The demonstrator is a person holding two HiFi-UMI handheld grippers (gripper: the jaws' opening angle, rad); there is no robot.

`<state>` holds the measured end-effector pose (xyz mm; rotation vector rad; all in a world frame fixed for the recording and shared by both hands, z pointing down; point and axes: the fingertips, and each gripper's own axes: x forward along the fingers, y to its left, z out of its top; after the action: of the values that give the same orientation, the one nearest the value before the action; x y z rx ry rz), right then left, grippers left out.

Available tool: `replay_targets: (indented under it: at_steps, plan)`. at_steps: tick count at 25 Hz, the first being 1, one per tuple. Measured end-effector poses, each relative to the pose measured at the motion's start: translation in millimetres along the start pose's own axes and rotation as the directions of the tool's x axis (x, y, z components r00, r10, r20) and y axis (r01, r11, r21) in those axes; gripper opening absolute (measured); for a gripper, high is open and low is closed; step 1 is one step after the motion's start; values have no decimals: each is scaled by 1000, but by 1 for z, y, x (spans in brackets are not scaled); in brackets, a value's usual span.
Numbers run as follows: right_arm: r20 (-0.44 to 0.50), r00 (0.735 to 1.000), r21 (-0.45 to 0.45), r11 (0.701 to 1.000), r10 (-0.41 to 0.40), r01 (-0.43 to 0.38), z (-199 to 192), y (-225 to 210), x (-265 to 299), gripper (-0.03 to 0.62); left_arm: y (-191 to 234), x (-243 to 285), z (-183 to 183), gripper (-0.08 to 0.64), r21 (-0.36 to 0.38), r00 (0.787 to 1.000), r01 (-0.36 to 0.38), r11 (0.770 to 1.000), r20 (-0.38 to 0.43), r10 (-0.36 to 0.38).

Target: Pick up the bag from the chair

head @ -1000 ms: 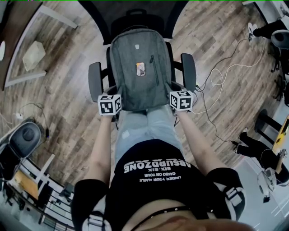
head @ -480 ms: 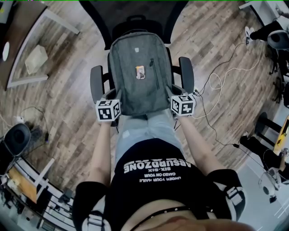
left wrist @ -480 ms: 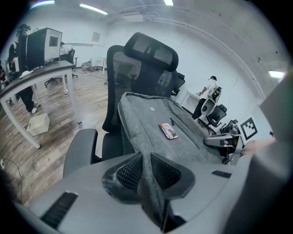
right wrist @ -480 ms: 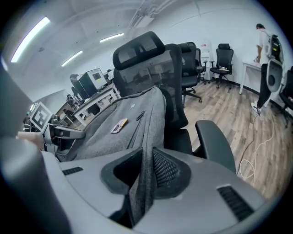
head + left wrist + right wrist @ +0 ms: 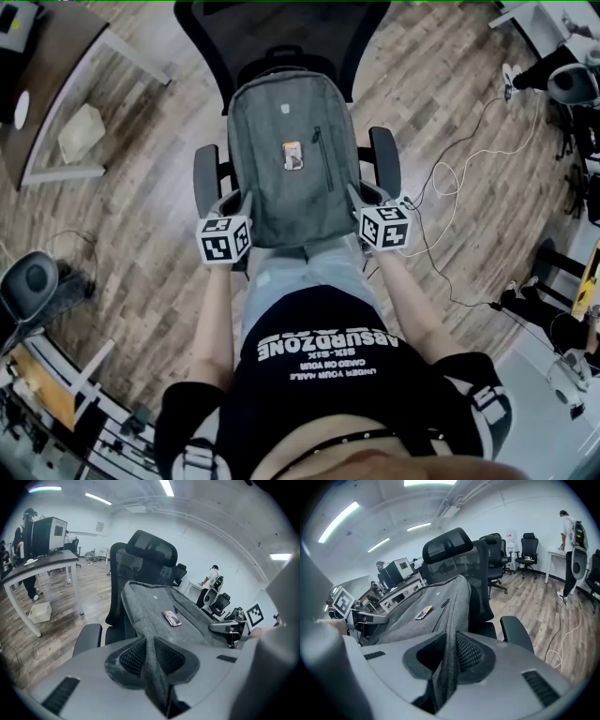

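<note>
A grey backpack (image 5: 289, 159) lies tilted against a black office chair (image 5: 281, 28), with a small card on its front. My left gripper (image 5: 236, 201) is shut on the bag's lower left edge. My right gripper (image 5: 360, 195) is shut on its lower right edge. In the left gripper view, a fold of the bag's (image 5: 161, 613) grey fabric is pinched in the left gripper (image 5: 152, 663). The right gripper view shows the same at the right gripper (image 5: 449, 665), with the bag (image 5: 426, 611) beyond. The chair's seat is hidden under the bag.
The chair's armrests (image 5: 204, 173) (image 5: 384, 157) flank the bag just outside my grippers. A desk (image 5: 56, 66) and a white box (image 5: 80, 131) stand at the left. Cables (image 5: 459, 173) trail over the wood floor at the right. A person (image 5: 569, 527) stands by more chairs.
Both grippers and the bag have drifted slightly down in the head view, towards me. Their hold on the bag's sides is unchanged.
</note>
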<state>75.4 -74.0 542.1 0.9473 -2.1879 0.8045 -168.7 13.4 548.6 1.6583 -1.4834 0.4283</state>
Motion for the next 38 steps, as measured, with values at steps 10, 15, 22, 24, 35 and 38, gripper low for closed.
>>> replay_targets:
  at_steps: [10, 15, 22, 24, 35, 38]
  plan:
    - [72, 997, -11, 1000, 14, -13, 19, 23, -31, 72, -10, -41, 19, 72, 15, 996, 14, 1000, 82, -15]
    - [108, 994, -9, 1000, 19, -18, 31, 35, -49, 72, -15, -60, 29, 72, 20, 992, 27, 999, 120, -29]
    - [162, 986, -14, 1000, 29, -27, 52, 44, -75, 70, -29, -85, 51, 72, 39, 982, 46, 998, 184, -52]
    - [179, 983, -16, 999, 35, -32, 58, 48, -84, 69, -36, -97, 59, 72, 53, 977, 43, 998, 207, -54]
    - [269, 960, -22, 997, 73, -70, 87, 71, -123, 69, -52, -148, 95, 72, 97, 945, 47, 994, 318, -76]
    - [277, 957, -28, 997, 79, -74, 91, 73, -127, 69, -53, -152, 99, 72, 96, 940, 53, 994, 332, -82]
